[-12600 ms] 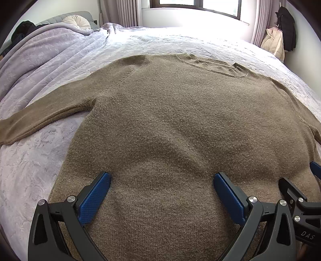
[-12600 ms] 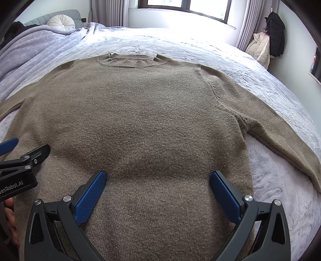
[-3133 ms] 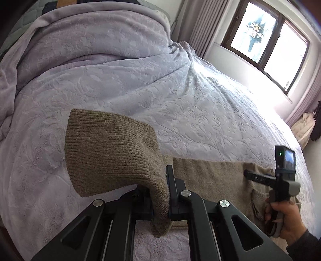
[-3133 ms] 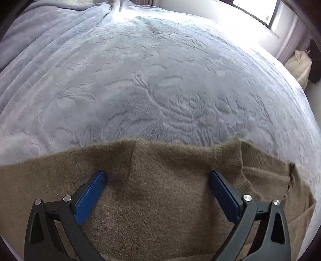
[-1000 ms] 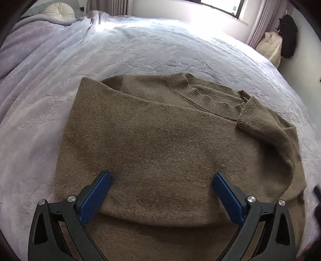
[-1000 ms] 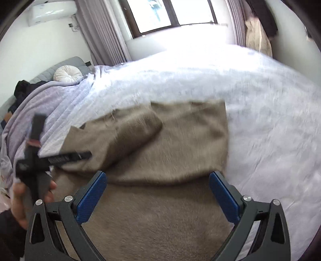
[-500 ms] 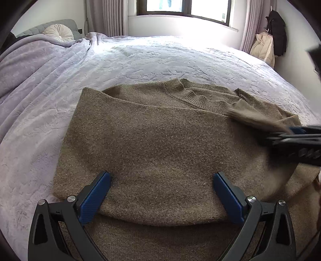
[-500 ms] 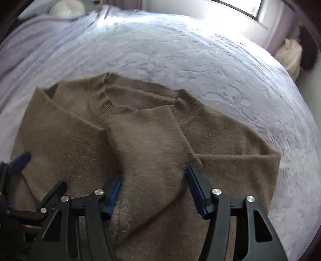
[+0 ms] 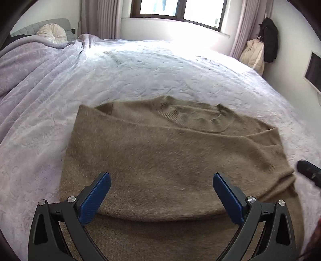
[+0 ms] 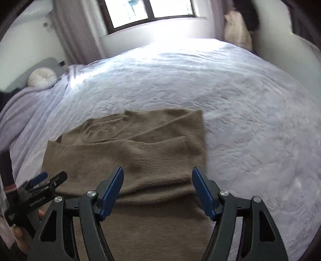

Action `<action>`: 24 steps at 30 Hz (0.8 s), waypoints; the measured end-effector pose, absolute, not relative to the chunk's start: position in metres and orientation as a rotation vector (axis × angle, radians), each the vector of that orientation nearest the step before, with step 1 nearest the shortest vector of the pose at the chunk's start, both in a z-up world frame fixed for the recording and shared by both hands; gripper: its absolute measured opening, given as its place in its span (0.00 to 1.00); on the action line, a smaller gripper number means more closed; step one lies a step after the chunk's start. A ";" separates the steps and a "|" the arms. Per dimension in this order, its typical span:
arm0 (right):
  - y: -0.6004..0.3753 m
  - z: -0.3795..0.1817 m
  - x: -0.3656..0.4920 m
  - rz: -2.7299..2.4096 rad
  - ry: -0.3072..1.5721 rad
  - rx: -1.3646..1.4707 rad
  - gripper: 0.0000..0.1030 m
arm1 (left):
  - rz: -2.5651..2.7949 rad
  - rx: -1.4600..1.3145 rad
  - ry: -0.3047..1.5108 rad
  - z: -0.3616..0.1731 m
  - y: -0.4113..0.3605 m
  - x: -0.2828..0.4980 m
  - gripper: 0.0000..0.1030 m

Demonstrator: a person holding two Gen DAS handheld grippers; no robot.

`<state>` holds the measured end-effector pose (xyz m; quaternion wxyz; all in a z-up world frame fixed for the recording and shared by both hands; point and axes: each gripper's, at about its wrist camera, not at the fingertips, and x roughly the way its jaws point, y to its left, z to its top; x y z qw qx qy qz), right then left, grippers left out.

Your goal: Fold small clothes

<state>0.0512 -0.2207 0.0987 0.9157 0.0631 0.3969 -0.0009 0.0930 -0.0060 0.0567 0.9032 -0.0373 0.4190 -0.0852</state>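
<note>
Daylight from the window (image 9: pixel 180 10) falls across a lavender bedspread (image 9: pixel 160 70) where a brown sweater (image 9: pixel 170 152) lies partly folded, near the foot of the bed and beneath both cameras. Half a second earlier the right gripper (image 10: pixel 157 192) straddled the right sleeve, jaws narrowed around it; its jaws have since been opening again, and that sleeve now lies released across the chest, its ribbed cuff (image 10: pixel 160 152) flat on the body, nothing between the blue pads (image 10: pixel 112 192). The left gripper (image 9: pixel 160 198) hovers spread wide over the lower body of the garment, gripping nothing, much as it did a moment before. Both sleeves are folded inward, giving the sweater a roughly rectangular outline with the neckline (image 9: pixel 190 114) toward the window. A round cushion (image 9: pixel 52 33) sits at the headboard.
</note>
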 end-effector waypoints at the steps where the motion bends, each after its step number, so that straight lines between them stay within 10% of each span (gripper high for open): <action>1: -0.199 0.097 0.057 0.051 0.832 0.052 0.78 | -0.190 -0.062 0.884 0.055 -0.008 0.095 0.99; 7: -0.146 0.035 0.077 0.194 0.972 -0.122 0.77 | -0.167 0.018 0.949 0.025 0.011 0.090 0.99; 24: -0.169 0.077 -0.028 0.197 0.861 -0.025 0.77 | -0.263 -0.057 0.935 0.061 0.021 -0.003 0.99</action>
